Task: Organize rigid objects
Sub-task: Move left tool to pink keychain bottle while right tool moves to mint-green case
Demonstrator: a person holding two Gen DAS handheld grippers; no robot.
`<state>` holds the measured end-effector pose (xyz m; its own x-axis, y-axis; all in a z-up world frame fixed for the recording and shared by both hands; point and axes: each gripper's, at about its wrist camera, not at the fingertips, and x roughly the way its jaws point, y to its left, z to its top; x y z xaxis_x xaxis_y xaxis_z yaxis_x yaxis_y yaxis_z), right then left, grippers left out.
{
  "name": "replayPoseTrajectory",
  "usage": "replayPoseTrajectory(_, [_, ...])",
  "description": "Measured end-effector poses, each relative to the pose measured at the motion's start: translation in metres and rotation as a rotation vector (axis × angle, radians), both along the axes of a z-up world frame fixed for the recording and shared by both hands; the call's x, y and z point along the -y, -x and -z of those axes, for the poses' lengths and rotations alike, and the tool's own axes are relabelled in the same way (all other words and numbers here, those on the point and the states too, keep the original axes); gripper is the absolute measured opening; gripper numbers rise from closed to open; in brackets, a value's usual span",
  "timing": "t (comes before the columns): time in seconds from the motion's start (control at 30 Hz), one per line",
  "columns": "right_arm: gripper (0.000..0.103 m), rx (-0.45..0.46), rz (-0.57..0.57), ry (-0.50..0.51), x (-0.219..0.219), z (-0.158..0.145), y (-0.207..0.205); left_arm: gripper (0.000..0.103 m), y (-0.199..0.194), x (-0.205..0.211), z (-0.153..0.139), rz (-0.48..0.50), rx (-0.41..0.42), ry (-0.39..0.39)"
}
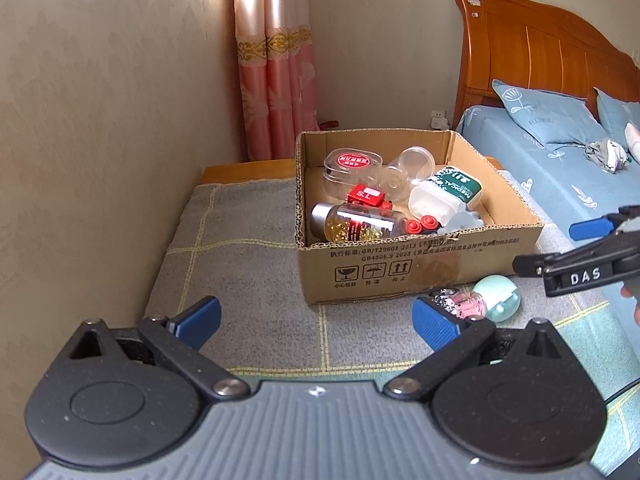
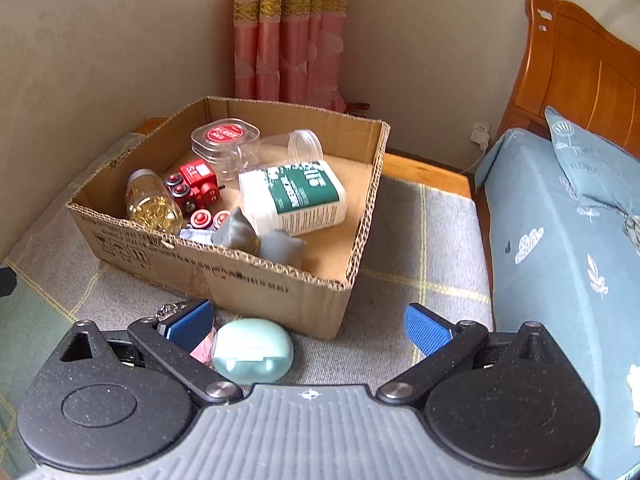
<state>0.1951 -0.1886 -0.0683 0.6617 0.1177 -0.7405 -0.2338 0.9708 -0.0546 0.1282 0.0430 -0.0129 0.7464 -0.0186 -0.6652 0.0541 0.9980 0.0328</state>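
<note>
Left wrist view: the left gripper [image 1: 316, 322] hangs with its blue-padded tongs spread wide and holding nothing, above a grey checked blanket [image 1: 248, 280]. Bare blanket lies between it and the cardboard box [image 1: 420, 264], which sits with its open top up and its torn front rim facing the camera. A beige wall [image 1: 100, 120] closes the left edge, with a strip of blanket between wall and box; a pink curtain [image 1: 276, 80] hangs in the corner behind. The bed [image 1: 560, 184], with its wooden headboard [image 1: 540, 48], borders the right. Inside the box lie a capsule bottle [image 1: 356, 222] on its side, a red toy [image 1: 366, 196], a clear red-lidded case [image 1: 346, 172], a clear jar [image 1: 412, 164] and a white bottle with green label [image 1: 446, 192]. Outside, touching the box's front wall, rests a mint-green rounded case [image 1: 498, 298], a pink-and-clear item [image 1: 464, 304] just beside it. The right gripper [image 1: 576, 252] enters from the right edge above the case; its opening cannot be told here.

Right wrist view: the right gripper [image 2: 310, 326] shows its tongs wide, holding nothing. The mint-green rounded case [image 2: 252, 352] lies on the blanket [image 2: 420, 232] close beside the left pad, just in front of the box [image 2: 248, 284]. Open blanket runs right of the box toward the bed [image 2: 560, 240].
</note>
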Motion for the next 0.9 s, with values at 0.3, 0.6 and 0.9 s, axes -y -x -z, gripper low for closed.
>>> replayPoseTrajectory(0.3, [0.103, -0.033, 0.039, 0.034, -0.016, 0.036, -0.001, 0.101, -0.001, -0.004, 0.006, -0.004, -0.014, 0.007])
replayPoseTrajectory(0.6, [0.103, -0.066, -0.009, 0.023, -0.041, 0.051, -0.001, 0.101, -0.005, -0.007, 0.011, -0.010, -0.031, 0.013])
replayPoseTrajectory(0.9, [0.103, -0.077, 0.012, 0.002, -0.014, 0.060, -0.003, 0.101, -0.010, 0.001, 0.016, 0.032, -0.042, 0.011])
